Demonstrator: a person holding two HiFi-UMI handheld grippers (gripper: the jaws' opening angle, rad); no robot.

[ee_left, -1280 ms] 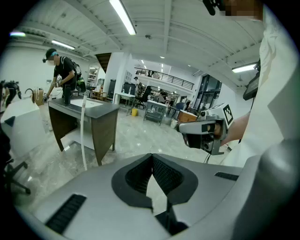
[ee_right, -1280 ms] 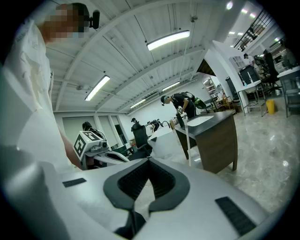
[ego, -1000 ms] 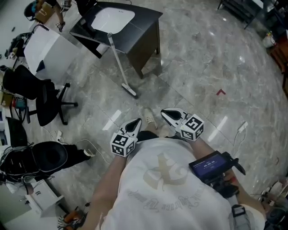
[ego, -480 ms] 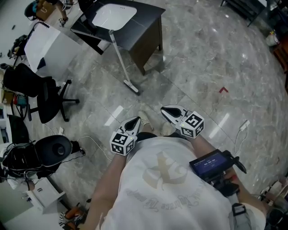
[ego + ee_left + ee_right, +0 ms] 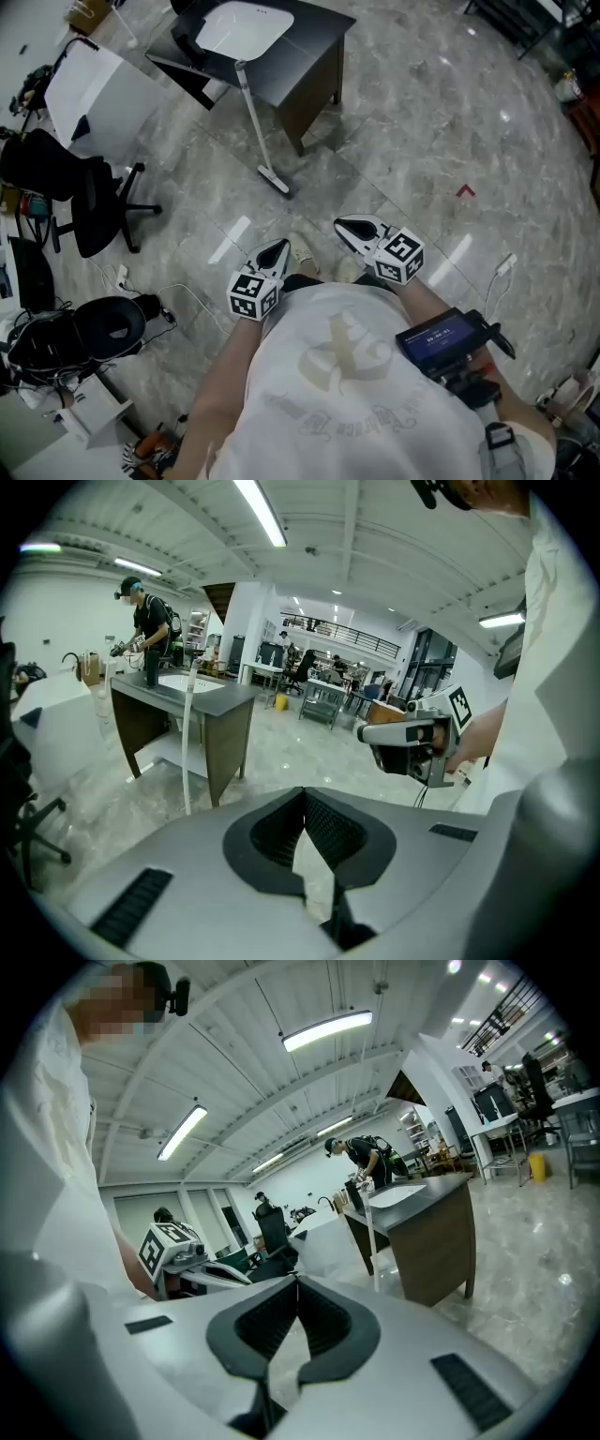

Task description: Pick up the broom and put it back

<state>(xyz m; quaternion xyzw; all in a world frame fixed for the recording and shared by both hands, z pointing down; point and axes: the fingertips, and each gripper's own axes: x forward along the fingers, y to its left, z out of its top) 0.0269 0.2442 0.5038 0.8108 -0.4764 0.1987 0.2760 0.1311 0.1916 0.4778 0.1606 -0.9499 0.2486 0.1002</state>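
A white broom leans against the dark desk, its head on the marble floor; its handle also shows in the left gripper view as a white broom handle and in the right gripper view as a thin broom handle. Both grippers are held close to my body, well short of the broom. My left gripper is shut and empty, jaws touching. My right gripper is also shut with nothing in it.
A white sink basin is set in the desk top. A black office chair stands at the left, a black bag and cables on the floor below it. Another person stands beyond the desk. A red scrap lies on the floor.
Both grippers and the view have shifted slightly toward the desk and broom. The chair and bag have slid in the picture with my walking. Jaws stay shut.
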